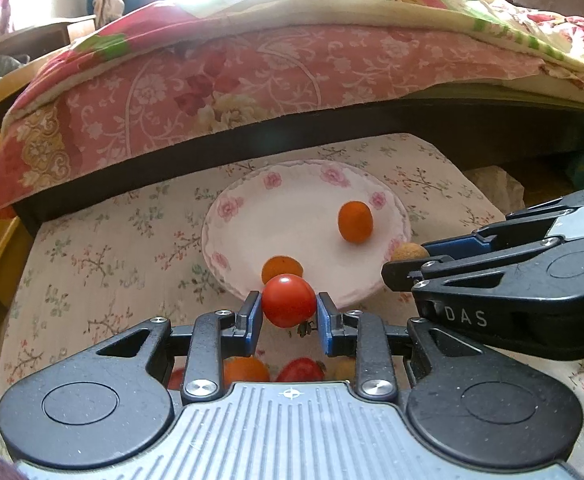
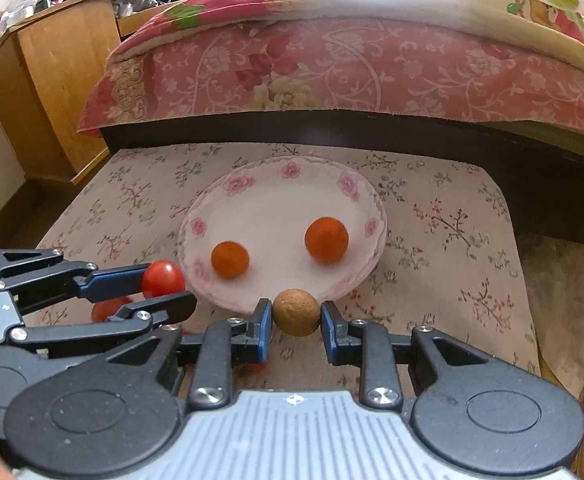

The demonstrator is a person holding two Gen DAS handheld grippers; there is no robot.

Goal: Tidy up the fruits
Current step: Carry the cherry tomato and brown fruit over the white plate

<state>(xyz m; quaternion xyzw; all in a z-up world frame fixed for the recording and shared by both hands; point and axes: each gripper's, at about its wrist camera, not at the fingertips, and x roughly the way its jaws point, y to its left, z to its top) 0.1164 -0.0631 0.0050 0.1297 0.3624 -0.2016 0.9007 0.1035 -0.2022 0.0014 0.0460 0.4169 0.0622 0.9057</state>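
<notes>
Left claw (image 1: pixel 288 312) is seen clamped on a red tomato (image 1: pixel 288 300), its blue pads pressed to both sides, the fruit carried just short of the near rim of the plate (image 1: pixel 252 216). Two orange fruits are found on that plate: one near the front-left rim (image 1: pixel 282 269), one further right (image 1: pixel 355 222), well apart, with bare plate left between and behind them. Right claw (image 2: pixel 295 314) is closed on a brown round fruit (image 2: pixel 295 312), likewise held just at the plate's near edge.

Under the plate, a floral-clothed surface (image 1: pixel 112 248) is shown with open cloth on both sides. Its far edge is met by the dark frame of a bed (image 2: pixel 331 128) draped in a pink floral cover. On the left, a wooden cabinet (image 2: pixel 52 80) is seen beside the surface's corner.

Only from the left wrist are more fruits glimpsed below the claw body: an orange one (image 1: pixel 246 370) and a red one (image 1: pixel 301 370). Only from the right wrist is another red fruit (image 2: pixel 106 310) caught under the left claw's fingers, lying on the cloth.
</notes>
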